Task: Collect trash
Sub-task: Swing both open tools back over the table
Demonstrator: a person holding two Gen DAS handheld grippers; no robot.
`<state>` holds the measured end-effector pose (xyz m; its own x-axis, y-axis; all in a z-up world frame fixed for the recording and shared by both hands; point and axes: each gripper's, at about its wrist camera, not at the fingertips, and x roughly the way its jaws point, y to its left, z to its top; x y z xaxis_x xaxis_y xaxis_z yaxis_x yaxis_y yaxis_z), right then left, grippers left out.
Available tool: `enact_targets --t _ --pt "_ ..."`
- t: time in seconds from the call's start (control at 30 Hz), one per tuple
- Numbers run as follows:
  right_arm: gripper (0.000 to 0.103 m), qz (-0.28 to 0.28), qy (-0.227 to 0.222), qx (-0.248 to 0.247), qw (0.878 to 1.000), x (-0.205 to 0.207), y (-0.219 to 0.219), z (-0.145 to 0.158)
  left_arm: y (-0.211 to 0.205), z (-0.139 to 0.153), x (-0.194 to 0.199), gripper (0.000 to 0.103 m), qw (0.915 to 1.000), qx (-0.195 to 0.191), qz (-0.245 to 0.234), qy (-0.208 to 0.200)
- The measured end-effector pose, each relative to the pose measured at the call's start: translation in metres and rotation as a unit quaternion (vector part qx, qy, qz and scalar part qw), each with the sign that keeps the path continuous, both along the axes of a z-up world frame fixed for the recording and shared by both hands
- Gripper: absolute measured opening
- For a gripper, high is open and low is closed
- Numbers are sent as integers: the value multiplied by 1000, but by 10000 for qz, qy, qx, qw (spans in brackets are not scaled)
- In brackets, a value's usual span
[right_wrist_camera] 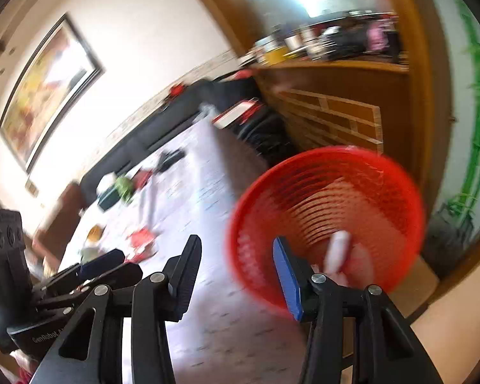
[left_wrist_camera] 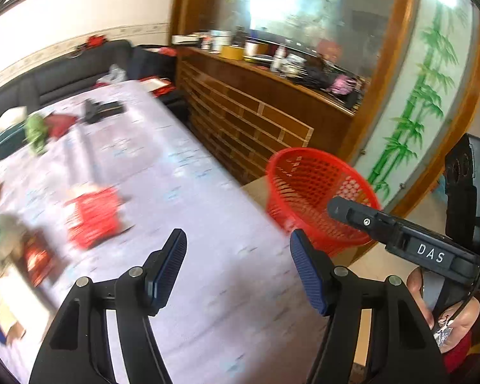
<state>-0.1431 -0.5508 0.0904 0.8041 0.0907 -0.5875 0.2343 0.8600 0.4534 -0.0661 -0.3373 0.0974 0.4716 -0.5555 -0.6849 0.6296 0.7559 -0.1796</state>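
Right wrist view: your right claw (right_wrist_camera: 236,275) is spread with nothing between its blue pads, hanging at the near rim of the red mesh plastic basket (right_wrist_camera: 361,172), where a pale scrap (right_wrist_camera: 336,252), blurred, perhaps paper, lies inside. Your left claw (left_wrist_camera: 238,262) is spread and empty too, left of the basket, facing the red wrapper (left_wrist_camera: 92,220) on the lilac-clothed counter (left_wrist_camera: 208,224).

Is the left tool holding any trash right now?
No. In the left wrist view the left tool stands open, with only the tablecloth between its pads.
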Motion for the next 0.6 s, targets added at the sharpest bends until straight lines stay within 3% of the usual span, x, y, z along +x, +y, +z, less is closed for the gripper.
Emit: enact_targets --t 0.23,0.37,0.53,0.6 --pt "51 768 248 -157 9966 28 75 -8 99 -7 3 66 9965 44 828 91" --pt "51 1159 408 -245 9921 47 114 -11 167 -15 10 66 9878 1 1540 233" --pt "53 1578 467 -418 9855 64 156 -11 254 -28 23 66 9633 11 2646 443" --pt "53 1737 491 -480 9824 70 171 -11 291 -36 33 66 9450 -50 3206 639"
